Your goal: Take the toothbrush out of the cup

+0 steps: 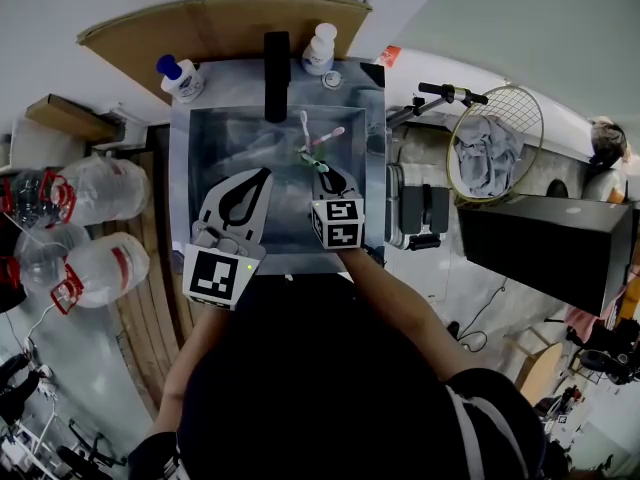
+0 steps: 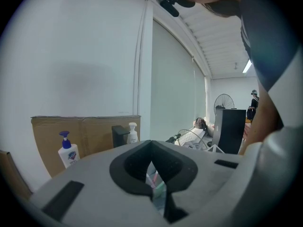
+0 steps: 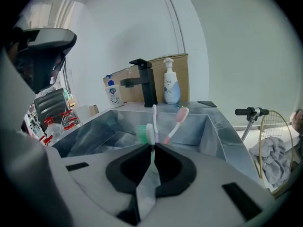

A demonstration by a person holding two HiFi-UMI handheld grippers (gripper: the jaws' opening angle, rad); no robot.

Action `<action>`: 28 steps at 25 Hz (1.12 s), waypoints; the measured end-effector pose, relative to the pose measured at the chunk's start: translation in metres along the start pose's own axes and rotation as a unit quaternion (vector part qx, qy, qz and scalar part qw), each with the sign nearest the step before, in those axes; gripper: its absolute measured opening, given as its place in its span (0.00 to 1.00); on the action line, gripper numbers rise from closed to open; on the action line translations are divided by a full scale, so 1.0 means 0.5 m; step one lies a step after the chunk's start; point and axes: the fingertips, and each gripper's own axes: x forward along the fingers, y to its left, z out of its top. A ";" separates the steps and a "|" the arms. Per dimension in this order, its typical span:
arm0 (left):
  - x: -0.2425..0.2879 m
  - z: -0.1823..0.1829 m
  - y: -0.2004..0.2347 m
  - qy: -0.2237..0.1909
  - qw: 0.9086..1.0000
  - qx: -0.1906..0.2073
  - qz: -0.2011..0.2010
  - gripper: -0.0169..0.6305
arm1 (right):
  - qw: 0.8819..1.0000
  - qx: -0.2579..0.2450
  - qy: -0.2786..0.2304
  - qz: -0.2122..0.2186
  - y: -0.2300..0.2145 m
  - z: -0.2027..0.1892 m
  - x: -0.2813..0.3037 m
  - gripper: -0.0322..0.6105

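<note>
The person's dark sleeve and forearms (image 1: 392,300) come first, reaching over the front edge of the sink (image 1: 178,173). Off the sink's left edge, clear water bottles (image 1: 98,190) with red labels are piled on the floor. On the back-left corner stands a blue-pump soap bottle (image 1: 183,78), and a black tap (image 1: 276,63) rises at the middle of the back edge with a white pump bottle (image 1: 320,48) just beside it.

Over the basin's front half the left gripper (image 1: 265,174) hangs with its claw tips pressed together on nothing. Just beside it, the right gripper (image 1: 317,168) has its claw pinching the neck of a green-headed toothbrush (image 3: 148,135), which stands bristles-up towards the basin's right wall. A white toothbrush (image 3: 154,115) and a pink one (image 3: 178,121) lean just behind it. The cup sits under the right gripper, and I cannot make it out.

Beyond the sink's right edge a round wire frame (image 1: 497,143) cradles a grey cloth, near a black box (image 1: 545,243).
</note>
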 end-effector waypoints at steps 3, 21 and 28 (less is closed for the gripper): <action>-0.002 0.003 0.002 -0.008 1.000 -0.004 -0.001 0.06 | 1.000 -0.019 -0.011 -0.002 0.005 0.023 -0.017 0.12; -0.054 0.000 -0.015 -0.019 1.000 -0.002 0.001 0.06 | 0.995 -0.073 -0.052 0.053 0.094 0.139 -0.195 0.11; -0.081 -0.011 -0.015 -0.016 1.000 -0.005 0.015 0.06 | 0.993 -0.084 -0.004 0.087 0.133 0.101 -0.212 0.11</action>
